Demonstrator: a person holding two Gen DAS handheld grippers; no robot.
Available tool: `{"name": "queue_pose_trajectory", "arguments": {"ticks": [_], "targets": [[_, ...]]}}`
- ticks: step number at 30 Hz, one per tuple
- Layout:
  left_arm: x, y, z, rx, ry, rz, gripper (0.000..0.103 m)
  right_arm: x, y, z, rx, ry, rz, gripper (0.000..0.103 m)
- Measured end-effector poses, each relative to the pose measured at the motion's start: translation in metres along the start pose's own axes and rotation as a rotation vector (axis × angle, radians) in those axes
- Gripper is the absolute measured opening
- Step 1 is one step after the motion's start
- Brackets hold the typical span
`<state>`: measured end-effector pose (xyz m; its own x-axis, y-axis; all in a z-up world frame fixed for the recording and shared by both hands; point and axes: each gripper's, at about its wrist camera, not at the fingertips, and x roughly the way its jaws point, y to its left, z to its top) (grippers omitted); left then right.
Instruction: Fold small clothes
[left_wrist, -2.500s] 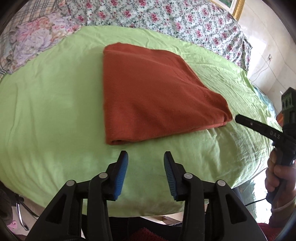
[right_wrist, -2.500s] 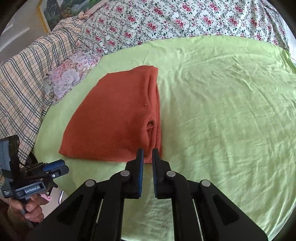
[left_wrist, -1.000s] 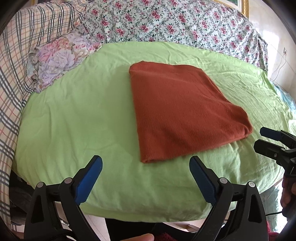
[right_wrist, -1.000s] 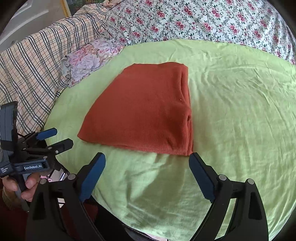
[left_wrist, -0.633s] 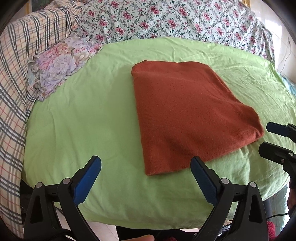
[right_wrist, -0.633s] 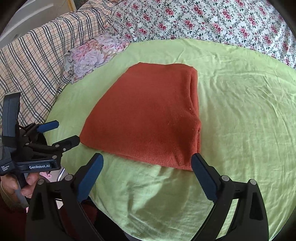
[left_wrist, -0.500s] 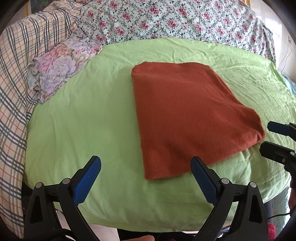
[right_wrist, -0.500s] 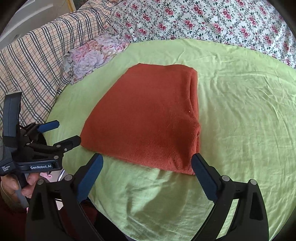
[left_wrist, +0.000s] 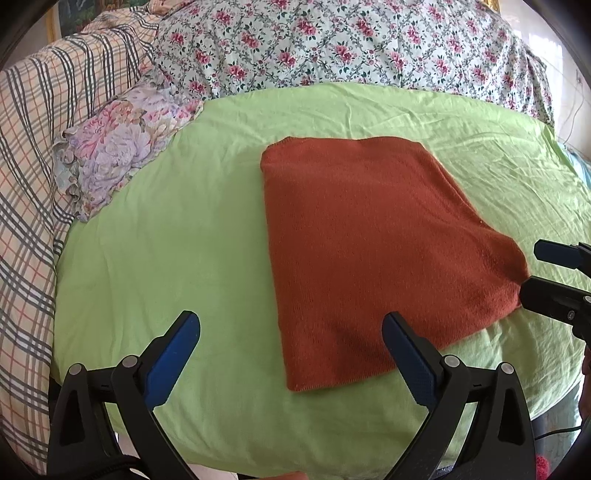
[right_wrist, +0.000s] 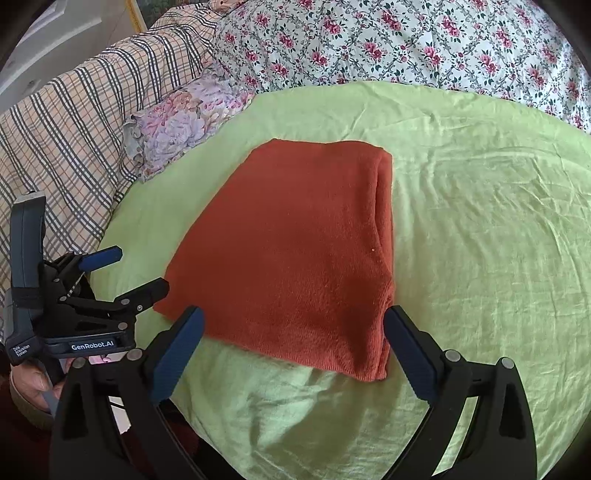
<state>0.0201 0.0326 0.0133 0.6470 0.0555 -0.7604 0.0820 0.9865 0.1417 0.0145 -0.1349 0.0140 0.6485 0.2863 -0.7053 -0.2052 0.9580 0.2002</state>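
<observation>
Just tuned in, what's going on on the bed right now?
A person holds a two-finger gripper in each hand over a bed with a green sheet. A rust-orange garment lies on it, folded into a flat rectangle. The left gripper and right gripper are both wide open near its front edge, gripping nothing. A floral pillow sits off to the left.

We see a home bedroom: a bed under a green sheet (left_wrist: 184, 240), a floral quilt (left_wrist: 332, 44) behind it, a plaid blanket (left_wrist: 29, 147) and frilled pillow (left_wrist: 118, 147) beside it.
</observation>
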Motion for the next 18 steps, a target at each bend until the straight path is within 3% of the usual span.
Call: {"name": "queue_pose_trajectory", "arguments": {"ticks": [18], "targets": [[0.009, 0.002, 0.008, -0.041, 0.012, 0.007, 0.100, 0.012, 0.001, 0.011, 0.011, 0.021, 0.017, 0.098]]}}
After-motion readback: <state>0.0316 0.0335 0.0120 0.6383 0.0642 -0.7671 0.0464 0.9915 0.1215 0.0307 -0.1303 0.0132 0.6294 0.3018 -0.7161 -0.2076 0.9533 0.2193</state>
